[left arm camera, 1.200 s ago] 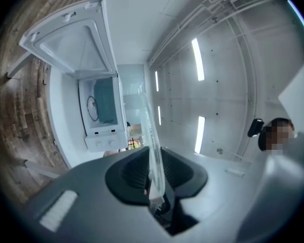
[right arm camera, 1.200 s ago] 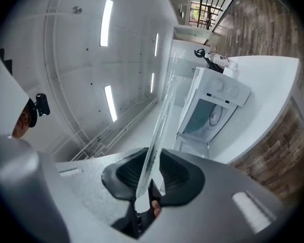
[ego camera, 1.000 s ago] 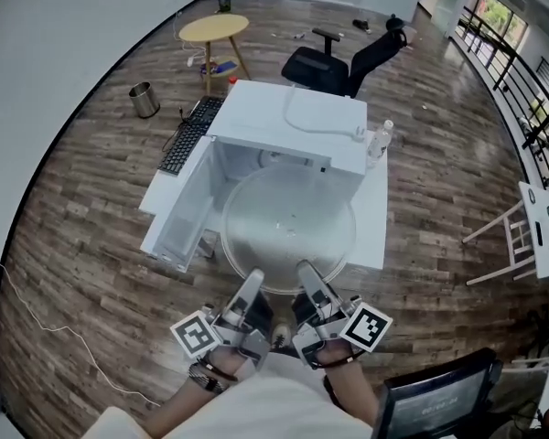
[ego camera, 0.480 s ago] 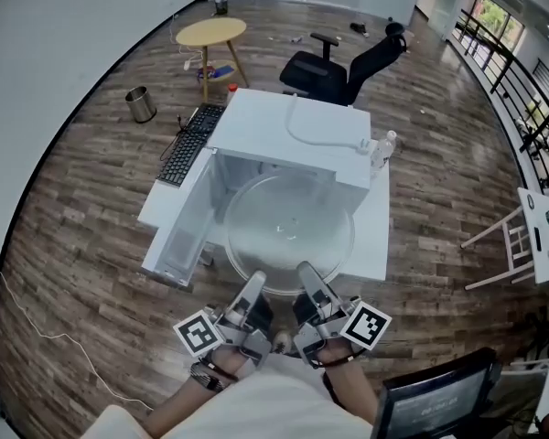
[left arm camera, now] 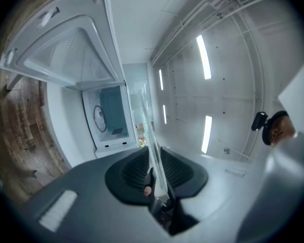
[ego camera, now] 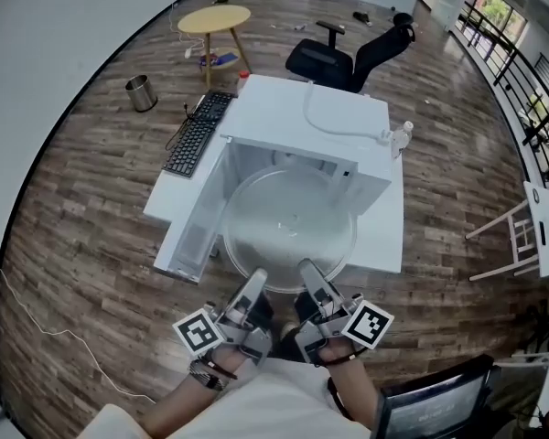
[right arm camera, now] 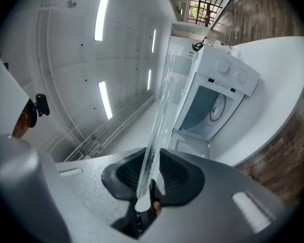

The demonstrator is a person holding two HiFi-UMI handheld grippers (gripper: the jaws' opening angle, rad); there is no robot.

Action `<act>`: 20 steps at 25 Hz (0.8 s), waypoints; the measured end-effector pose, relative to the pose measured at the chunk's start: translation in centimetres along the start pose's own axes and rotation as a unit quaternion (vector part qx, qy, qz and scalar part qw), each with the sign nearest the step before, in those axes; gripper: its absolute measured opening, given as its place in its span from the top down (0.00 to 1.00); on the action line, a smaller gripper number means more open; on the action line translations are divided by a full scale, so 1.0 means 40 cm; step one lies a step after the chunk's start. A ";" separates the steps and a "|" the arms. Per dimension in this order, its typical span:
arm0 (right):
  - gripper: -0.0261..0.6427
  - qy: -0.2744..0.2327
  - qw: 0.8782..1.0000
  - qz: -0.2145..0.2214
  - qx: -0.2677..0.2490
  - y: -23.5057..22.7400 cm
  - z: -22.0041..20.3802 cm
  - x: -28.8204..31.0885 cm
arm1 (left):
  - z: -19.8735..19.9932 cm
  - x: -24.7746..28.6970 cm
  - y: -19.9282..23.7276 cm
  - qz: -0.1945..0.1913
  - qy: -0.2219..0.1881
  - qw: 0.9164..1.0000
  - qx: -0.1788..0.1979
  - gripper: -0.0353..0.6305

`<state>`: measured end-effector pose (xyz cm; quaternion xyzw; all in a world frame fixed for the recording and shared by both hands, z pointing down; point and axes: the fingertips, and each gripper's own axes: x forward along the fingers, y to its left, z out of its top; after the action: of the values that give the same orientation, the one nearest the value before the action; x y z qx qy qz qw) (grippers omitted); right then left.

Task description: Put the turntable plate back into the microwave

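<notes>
Glass, clear and round: turntable plate (ego camera: pixel 288 227) carried in the air at the open front of the microwave (ego camera: pixel 302 122), near rim towards the person, far rim at or just inside the opening; cannot tell which from above. Pinched at that near rim by both tongs side by side: left tongs (ego camera: pixel 253 282) clamped on the glass edge, right tongs (ego camera: pixel 308 274) likewise, with pads pressed against either face in both gripper views. Door (ego camera: pixel 192 231) swung wide to the left, clear of the path. Microwave set on a white surface (ego camera: pixel 389 236), with a keyboard (ego camera: pixel 194 133) lying at its far left corner.

Judged as the carry-in step, with seating not yet done. To do it well:

- Keep both grips firm and matched against droop at the unsupported far side.
- Hold the plate level and feed it straight through the opening, without clipping the door or the side walls.
- Centre it over the cavity floor and lower gently until settled flat.
- Only then let go.
</notes>
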<state>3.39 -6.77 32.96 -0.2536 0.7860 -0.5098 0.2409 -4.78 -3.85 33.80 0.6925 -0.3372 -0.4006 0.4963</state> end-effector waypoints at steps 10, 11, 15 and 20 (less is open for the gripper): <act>0.86 0.008 1.000 -0.010 0.001 -0.104 -0.027 0.011 | 0.000 -0.006 0.103 0.010 0.007 1.000 0.022 0.81; 0.86 0.011 1.000 -0.011 -0.002 -0.120 -0.022 0.017 | 0.002 0.002 0.119 0.009 0.007 1.000 0.023 0.81; 0.86 0.027 0.999 -0.012 -0.019 -0.189 0.002 0.051 | 0.009 0.041 0.198 0.016 0.012 0.999 0.030 0.81; 0.84 0.033 0.999 -0.013 -0.028 -0.263 0.018 0.092 | 0.031 0.078 0.269 0.020 -0.005 1.000 0.018 0.81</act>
<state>2.68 -13.34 41.97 -0.2535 0.8040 -0.4987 0.2015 -5.23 -10.07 43.17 0.6926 -0.3604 -0.3878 0.4899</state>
